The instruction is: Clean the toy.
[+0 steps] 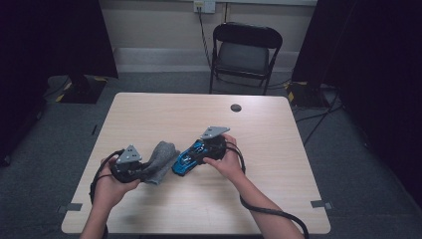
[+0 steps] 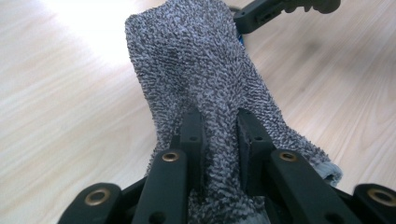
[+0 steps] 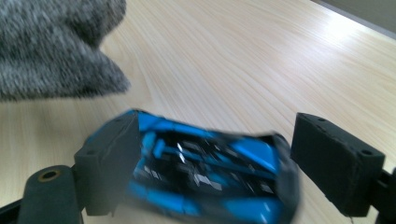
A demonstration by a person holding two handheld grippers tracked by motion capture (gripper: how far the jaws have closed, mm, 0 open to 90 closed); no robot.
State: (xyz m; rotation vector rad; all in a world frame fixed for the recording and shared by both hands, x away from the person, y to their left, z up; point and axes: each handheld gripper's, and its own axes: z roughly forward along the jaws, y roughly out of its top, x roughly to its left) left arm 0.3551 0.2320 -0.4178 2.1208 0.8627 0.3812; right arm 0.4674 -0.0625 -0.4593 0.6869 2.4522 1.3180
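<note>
A grey fuzzy sock (image 1: 161, 155) hangs from my left gripper (image 1: 144, 172), lifted off the wooden table (image 1: 199, 114). In the left gripper view the sock (image 2: 196, 60) is pinched between the two black pads, with the left gripper (image 2: 219, 126) shut on its lower end. A blue and black toy car (image 1: 183, 163) sits crosswise in my right gripper (image 1: 194, 154), just right of the sock. In the right gripper view the car (image 3: 210, 177) is blurred and spans the gap, and the right gripper (image 3: 219, 158) has a pad against each end of it.
A small dark round mark (image 1: 236, 107) lies on the table's far side. A black folding chair (image 1: 246, 50) stands behind the table, with cables on the floor around it. Tape marks sit near the table's front corners.
</note>
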